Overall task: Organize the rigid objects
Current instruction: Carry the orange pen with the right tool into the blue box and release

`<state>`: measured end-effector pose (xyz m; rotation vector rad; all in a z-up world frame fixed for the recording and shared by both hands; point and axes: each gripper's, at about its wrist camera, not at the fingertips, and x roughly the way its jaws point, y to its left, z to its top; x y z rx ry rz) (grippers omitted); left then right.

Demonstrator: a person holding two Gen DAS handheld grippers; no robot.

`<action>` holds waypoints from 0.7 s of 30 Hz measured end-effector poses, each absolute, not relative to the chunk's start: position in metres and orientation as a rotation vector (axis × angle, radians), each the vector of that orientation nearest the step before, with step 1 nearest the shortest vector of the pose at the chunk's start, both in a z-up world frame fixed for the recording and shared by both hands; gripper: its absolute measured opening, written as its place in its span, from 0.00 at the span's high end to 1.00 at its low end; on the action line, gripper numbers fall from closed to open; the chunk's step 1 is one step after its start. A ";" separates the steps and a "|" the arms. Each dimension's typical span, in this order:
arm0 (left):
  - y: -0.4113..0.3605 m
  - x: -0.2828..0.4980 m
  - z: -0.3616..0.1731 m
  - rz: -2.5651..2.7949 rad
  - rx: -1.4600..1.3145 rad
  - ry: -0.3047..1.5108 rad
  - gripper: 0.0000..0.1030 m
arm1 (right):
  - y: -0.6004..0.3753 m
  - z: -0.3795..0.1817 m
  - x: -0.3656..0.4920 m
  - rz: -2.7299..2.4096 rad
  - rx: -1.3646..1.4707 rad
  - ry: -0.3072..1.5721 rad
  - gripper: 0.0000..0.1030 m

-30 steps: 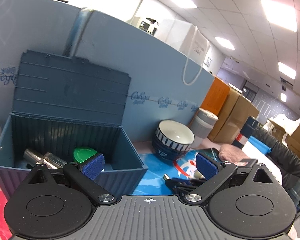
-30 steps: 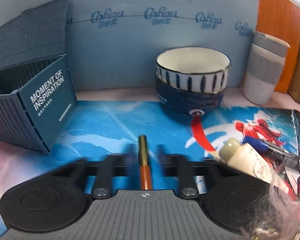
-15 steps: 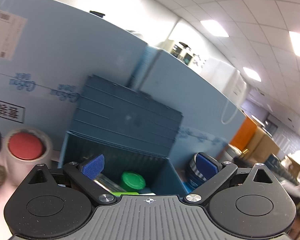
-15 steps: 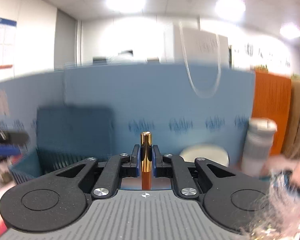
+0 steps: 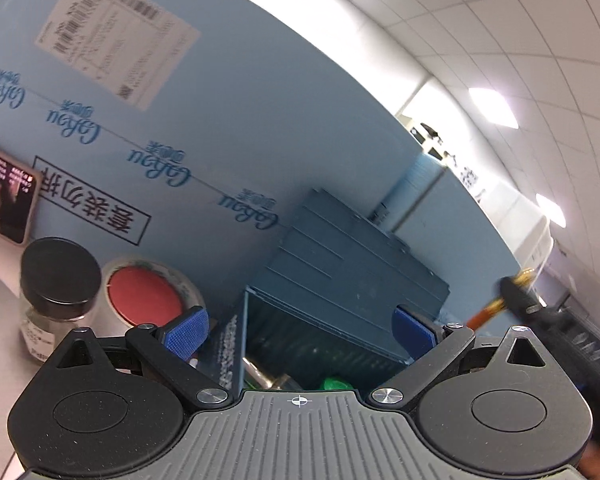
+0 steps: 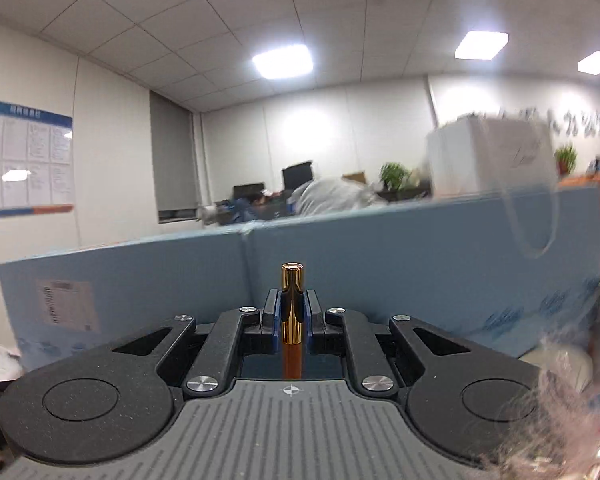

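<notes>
My right gripper (image 6: 291, 312) is shut on a gold and orange pen (image 6: 291, 300) and holds it upright, high above the table, facing the blue partition. The pen and right gripper also show blurred at the right of the left wrist view (image 5: 512, 294). My left gripper (image 5: 300, 332) is open and empty, close over the dark blue storage box (image 5: 340, 280) with its lid up. A green cap (image 5: 334, 383) and a metal item (image 5: 264, 376) lie inside the box.
A black-capped glass jar (image 5: 54, 292) and a tape roll with a red centre (image 5: 144, 294) stand left of the box. The blue foam partition (image 5: 180, 120) closes the back. A fluffy pink thing (image 6: 560, 420) sits at the right gripper's lower right.
My right gripper closed on the pen, lifted it off the mat and raised it high. My left gripper swung left and tilted up, so the jar and tape roll came into view.
</notes>
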<state>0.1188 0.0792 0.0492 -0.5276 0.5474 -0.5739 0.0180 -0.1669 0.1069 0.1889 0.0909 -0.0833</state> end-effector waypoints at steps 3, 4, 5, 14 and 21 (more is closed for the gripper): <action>0.085 0.121 0.047 -0.558 -0.554 0.551 0.03 | -0.159 0.091 0.035 -0.070 0.281 0.113 0.90; 0.086 0.122 0.047 -0.555 -0.558 0.552 0.03 | -0.158 0.084 0.038 -0.070 0.323 0.106 0.90; 0.086 0.124 0.047 -0.555 -0.561 0.554 0.03 | -0.158 0.077 0.040 -0.065 0.367 0.100 0.90; 0.085 0.124 0.046 -0.573 -0.563 0.565 0.03 | -0.162 0.031 0.048 -0.040 0.665 0.167 0.90; 0.084 0.124 0.046 -0.574 -0.564 0.565 0.03 | -0.158 0.014 0.051 -0.016 0.676 0.262 0.89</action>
